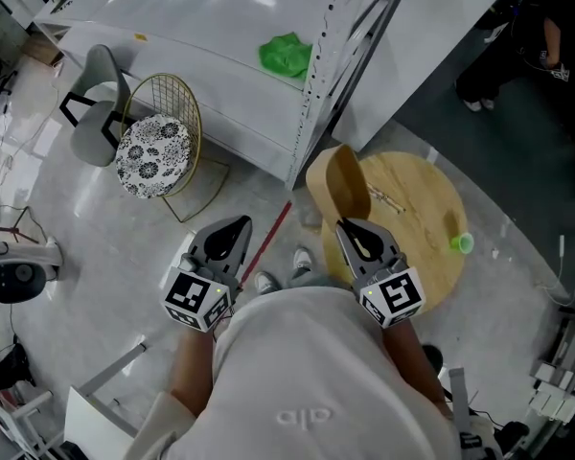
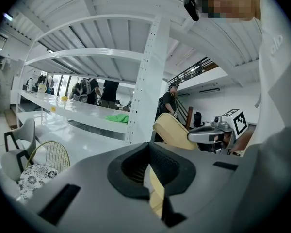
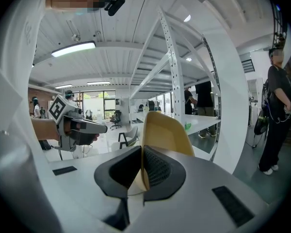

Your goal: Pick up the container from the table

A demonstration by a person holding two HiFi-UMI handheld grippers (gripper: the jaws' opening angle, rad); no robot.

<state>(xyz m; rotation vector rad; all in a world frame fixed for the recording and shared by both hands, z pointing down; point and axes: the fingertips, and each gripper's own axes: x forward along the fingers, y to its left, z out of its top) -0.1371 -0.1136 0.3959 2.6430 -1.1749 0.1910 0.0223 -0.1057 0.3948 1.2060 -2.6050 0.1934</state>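
The right gripper (image 3: 142, 174) is clenched on the container (image 3: 166, 132), its pads pinching the thin wall at the rim. The container (tan, bowl-like) stands on edge straight ahead of the jaws, held in the air by the near edge of the round table (image 1: 426, 209). The left gripper (image 1: 236, 226) is alongside but apart from it, jaws together on nothing.

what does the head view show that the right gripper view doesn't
Only the head view: the round wooden table with a small green cup on it. Only the right gripper view: the jaws pressed together on the rim of the tan container, and a ceiling light strip. Both: the right gripper holding the tan container, and the left gripper beside it.
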